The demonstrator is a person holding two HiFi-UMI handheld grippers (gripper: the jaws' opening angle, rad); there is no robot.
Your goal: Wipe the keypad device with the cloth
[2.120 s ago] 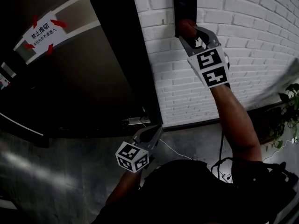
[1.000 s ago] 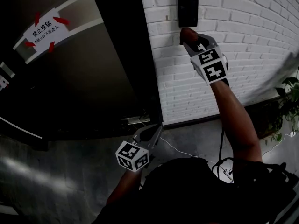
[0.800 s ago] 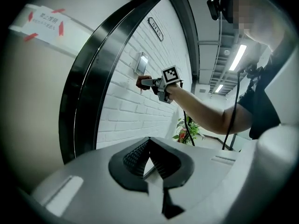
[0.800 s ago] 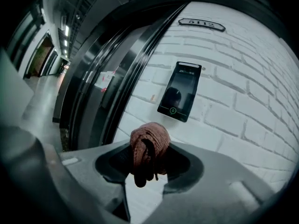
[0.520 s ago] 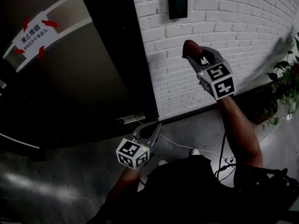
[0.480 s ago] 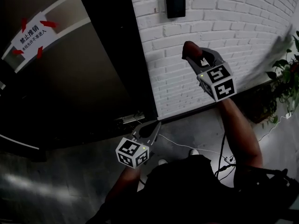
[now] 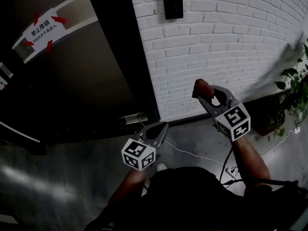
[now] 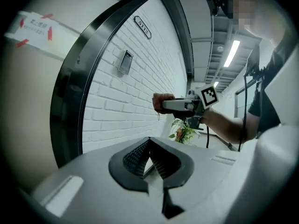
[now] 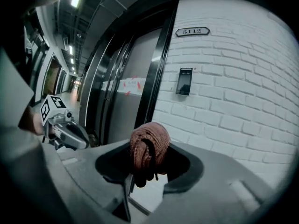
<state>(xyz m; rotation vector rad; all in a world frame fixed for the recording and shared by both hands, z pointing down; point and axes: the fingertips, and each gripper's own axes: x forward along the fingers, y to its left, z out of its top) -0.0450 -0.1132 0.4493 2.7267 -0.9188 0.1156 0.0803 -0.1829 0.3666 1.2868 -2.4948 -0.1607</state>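
The black keypad device [image 7: 173,1] hangs high on the white brick wall [image 7: 231,37]. My right gripper [image 7: 201,88] is held well below it and off the wall, shut on a bunched reddish-brown cloth [image 7: 200,86]. In the right gripper view the cloth [image 9: 149,148] fills the jaws, and the keypad device [image 9: 185,81] is small and far off, up and to the right. My left gripper [image 7: 162,126] hangs low by the door's foot, its jaws shut with nothing in them. From the left gripper view the keypad device [image 8: 125,62] shows above the right gripper [image 8: 164,104].
A dark metal door [image 7: 91,71] stands left of the wall, with a taped paper sign [image 7: 43,30] on it. A potted plant [image 7: 294,97] is at the far right. A white cable [image 7: 192,154] lies on the grey floor. A number plate [image 9: 192,31] sits above the keypad.
My right gripper, with the cloth in it, has come off the keypad and dropped far down the wall. The left gripper has barely moved.
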